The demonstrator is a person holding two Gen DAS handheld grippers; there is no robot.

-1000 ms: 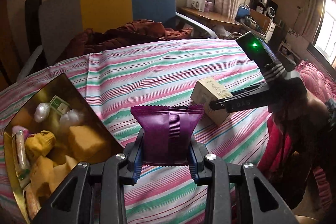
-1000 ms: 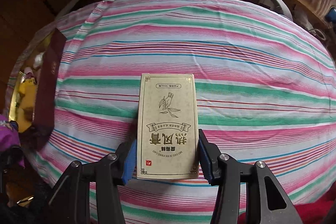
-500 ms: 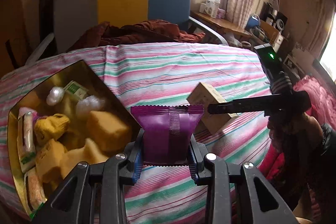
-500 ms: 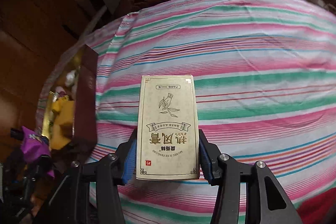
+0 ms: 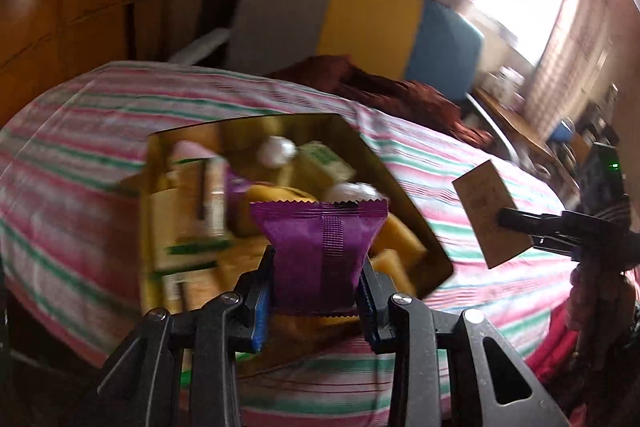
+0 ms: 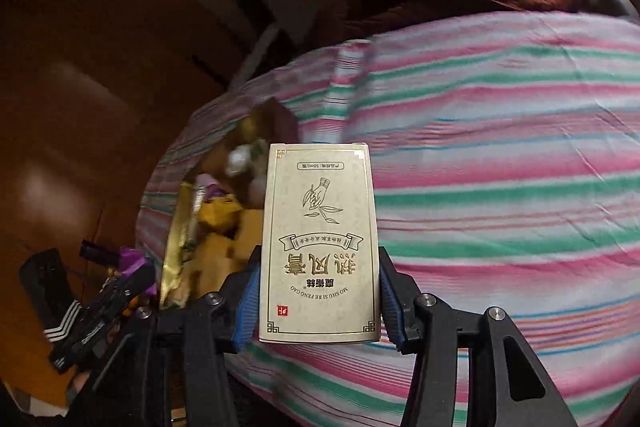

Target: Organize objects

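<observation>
My left gripper [image 5: 316, 291] is shut on a purple snack packet [image 5: 320, 251], which hangs over the near corner of a gold box [image 5: 416, 219] full of yellow, white and green wrapped items. A cream carton [image 6: 318, 247] with gold print stands upright between the pads of my right gripper [image 6: 318, 303], which is shut on it. In the left wrist view that same carton [image 5: 490, 213] hangs above the striped cloth to the right of the box. The right wrist view shows the gold box [image 6: 176, 251] to the left, with the left gripper [image 6: 116, 287] and its purple packet at its near side.
The box lies on a table under a pink, green and white striped cloth [image 5: 80, 131]. A dark red garment [image 5: 400, 95] lies at the far edge, in front of a grey, yellow and blue chair [image 5: 360, 23]. A wooden wall [image 5: 72, 7] stands at the left.
The left gripper has swung left with the packet, so it now hangs over the gold box. The right gripper has risen and turned left with the carton, bringing the box into its view.
</observation>
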